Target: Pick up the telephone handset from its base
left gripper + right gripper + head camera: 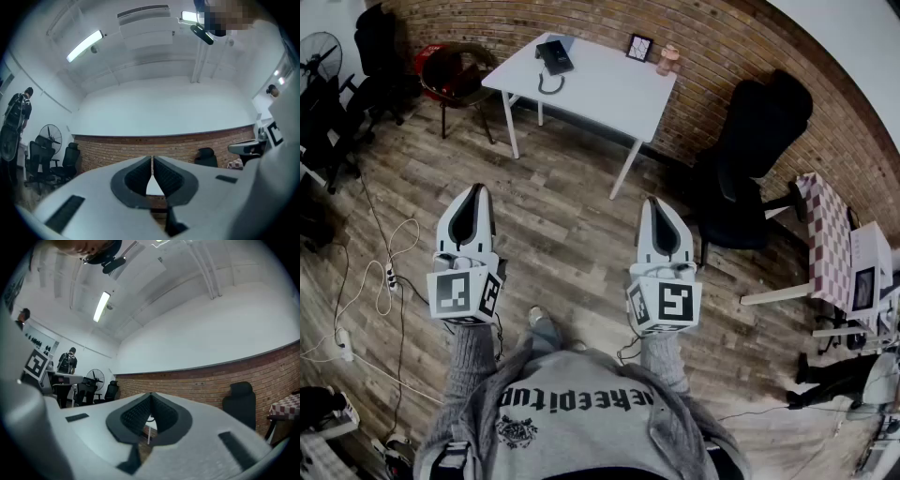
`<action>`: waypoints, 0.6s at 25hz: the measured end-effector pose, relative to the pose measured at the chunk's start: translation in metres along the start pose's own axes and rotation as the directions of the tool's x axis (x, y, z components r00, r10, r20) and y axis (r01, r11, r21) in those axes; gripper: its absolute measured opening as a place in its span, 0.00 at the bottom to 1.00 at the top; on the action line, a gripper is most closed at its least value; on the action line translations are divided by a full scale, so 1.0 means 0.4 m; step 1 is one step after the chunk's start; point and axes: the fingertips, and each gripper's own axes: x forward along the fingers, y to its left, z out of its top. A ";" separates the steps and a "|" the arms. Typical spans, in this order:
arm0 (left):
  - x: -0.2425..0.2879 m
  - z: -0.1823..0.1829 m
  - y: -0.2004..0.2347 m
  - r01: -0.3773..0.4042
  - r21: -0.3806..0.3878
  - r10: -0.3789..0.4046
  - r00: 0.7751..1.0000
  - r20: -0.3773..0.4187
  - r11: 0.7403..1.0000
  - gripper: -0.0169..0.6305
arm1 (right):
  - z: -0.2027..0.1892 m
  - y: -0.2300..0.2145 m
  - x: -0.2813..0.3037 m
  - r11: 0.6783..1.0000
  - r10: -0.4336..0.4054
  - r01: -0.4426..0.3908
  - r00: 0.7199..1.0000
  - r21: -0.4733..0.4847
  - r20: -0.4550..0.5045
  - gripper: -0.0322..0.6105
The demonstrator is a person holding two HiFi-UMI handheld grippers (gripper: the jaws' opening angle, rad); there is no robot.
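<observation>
Brick runs along the far wall, and against it on the wood floor stands a white table, well apart from the person holding the 2 grippers. The telephone sits near the table's back-left corner, its curled cord trailing toward the left edge. A small picture frame and a pinkish object stand by the back-right corner. The left gripper and the right gripper are both clenched tip to tip with nothing between the pads, each aimed roughly level toward the table.

From where I stand, the step in hand looks like the approach. To do it well, I'd walk in on the table's left side, stay clear of the black office chair off its right, and part 1 gripper's jaws before reaching the phone. I'd then come across the handset's narrow middle so the cord is not snagged.

At this range I cannot separate handset from base, or say which way it lies. Both gripper views show only a sliver of table past their jaws.
</observation>
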 end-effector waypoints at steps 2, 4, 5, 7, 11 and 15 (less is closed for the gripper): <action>-0.003 0.003 0.007 0.001 -0.001 -0.001 1.000 0.002 1.000 0.05 | 0.003 0.008 -0.001 1.000 -0.002 0.002 1.000 -0.002 0.003 0.05; -0.004 0.006 0.014 0.001 -0.003 -0.001 1.000 0.006 1.000 0.05 | 0.006 0.013 -0.001 1.000 -0.005 0.005 1.000 -0.003 0.005 0.05; -0.002 0.008 0.018 0.001 -0.004 -0.001 1.000 0.007 1.000 0.05 | 0.008 0.015 0.001 1.000 -0.006 0.006 1.000 -0.004 0.006 0.05; 0.004 0.013 0.022 -0.003 -0.008 0.003 1.000 -0.002 1.000 0.05 | 0.011 0.015 0.008 1.000 -0.009 0.009 1.000 -0.006 0.007 0.05; 0.025 0.015 0.029 0.003 -0.015 -0.003 1.000 -0.014 1.000 0.05 | 0.011 0.015 0.026 1.000 -0.020 0.020 1.000 -0.010 0.006 0.05; 0.053 0.004 0.042 0.022 -0.014 -0.022 1.000 0.002 1.000 0.05 | 0.005 0.014 0.047 0.999 -0.033 0.033 0.999 -0.005 0.002 0.05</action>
